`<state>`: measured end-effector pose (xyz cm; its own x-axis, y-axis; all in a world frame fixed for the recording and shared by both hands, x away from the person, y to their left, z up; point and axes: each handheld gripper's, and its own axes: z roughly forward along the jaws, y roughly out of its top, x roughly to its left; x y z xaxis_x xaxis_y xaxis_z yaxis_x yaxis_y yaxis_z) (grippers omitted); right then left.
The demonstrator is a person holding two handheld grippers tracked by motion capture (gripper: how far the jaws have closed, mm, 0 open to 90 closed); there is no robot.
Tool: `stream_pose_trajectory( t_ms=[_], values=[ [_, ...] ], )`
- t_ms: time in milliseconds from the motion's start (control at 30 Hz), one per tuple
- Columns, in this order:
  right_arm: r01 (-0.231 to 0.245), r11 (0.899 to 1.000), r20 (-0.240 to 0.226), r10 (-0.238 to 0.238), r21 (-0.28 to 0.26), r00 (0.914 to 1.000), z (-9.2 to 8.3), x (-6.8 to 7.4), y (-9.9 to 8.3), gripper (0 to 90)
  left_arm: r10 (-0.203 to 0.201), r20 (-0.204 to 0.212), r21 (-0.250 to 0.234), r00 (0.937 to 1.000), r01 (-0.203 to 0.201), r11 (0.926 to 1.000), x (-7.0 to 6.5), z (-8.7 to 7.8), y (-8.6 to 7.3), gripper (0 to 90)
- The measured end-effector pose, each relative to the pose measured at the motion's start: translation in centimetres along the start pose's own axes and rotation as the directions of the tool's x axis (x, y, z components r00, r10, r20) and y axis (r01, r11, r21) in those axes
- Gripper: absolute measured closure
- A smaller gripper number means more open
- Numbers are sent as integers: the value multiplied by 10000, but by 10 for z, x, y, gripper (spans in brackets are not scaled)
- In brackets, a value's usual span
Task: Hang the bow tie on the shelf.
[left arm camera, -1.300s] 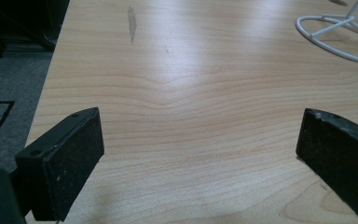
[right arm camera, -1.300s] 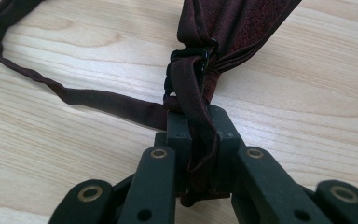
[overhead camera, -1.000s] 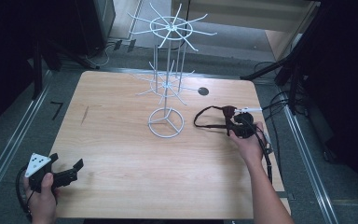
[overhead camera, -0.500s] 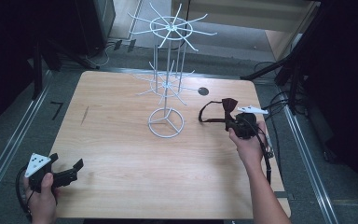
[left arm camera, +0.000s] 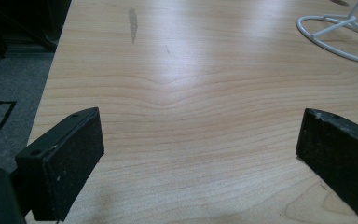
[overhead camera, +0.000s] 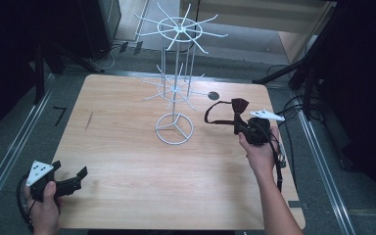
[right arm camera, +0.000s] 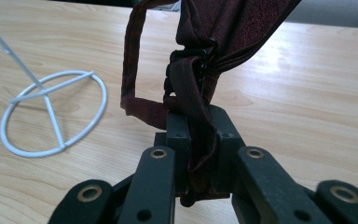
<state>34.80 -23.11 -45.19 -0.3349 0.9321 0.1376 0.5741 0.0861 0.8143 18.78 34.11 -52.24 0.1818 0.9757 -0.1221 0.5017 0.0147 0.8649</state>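
Dark surroundings and grey floor frame a light wooden table (overhead camera: 127, 161), with metal rails running along the floor on both sides; a white wire display stand (overhead camera: 175, 88) rises from a ring base just behind the table's centre, carrying two tiers of radiating hooks; a small dark disc (overhead camera: 213, 95) lies on the wood just right of the stand. The right gripper (overhead camera: 247, 128), held in the person's right hand (overhead camera: 259, 154), sits at the table's right side, right of the ring base; its jaws are closed on a dark maroon bow tie (right arm camera: 200, 93), gripping the fabric near the knot and a black clasp; the tie's strap loops out to the left toward the stand, and the bow stands above the jaws, raised off the table. The left gripper (overhead camera: 71, 182), held in the left hand (overhead camera: 44, 205), rests at the near left corner, well apart from the stand; its jaws are spread wide with only bare wood between them; a dark smudge (left arm camera: 132, 21) marks the wood farther ahead.
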Motion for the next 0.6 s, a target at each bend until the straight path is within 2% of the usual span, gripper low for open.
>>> stream_pose_trajectory(
  t_ms=[433, 600],
  values=[
    [197, 9995, -369, -206, -253, 9991, -11, 14, 4, 826, -10, 35, -3, 10000, 10, 10000, 0, 0, 0, 15],
    [234, 9988, -473, -255, -436, 9986, -21, 19, 7, 826, -7, 25, -8, 10000, 7, 10000, 0, 0, 0, 14]
  ],
)
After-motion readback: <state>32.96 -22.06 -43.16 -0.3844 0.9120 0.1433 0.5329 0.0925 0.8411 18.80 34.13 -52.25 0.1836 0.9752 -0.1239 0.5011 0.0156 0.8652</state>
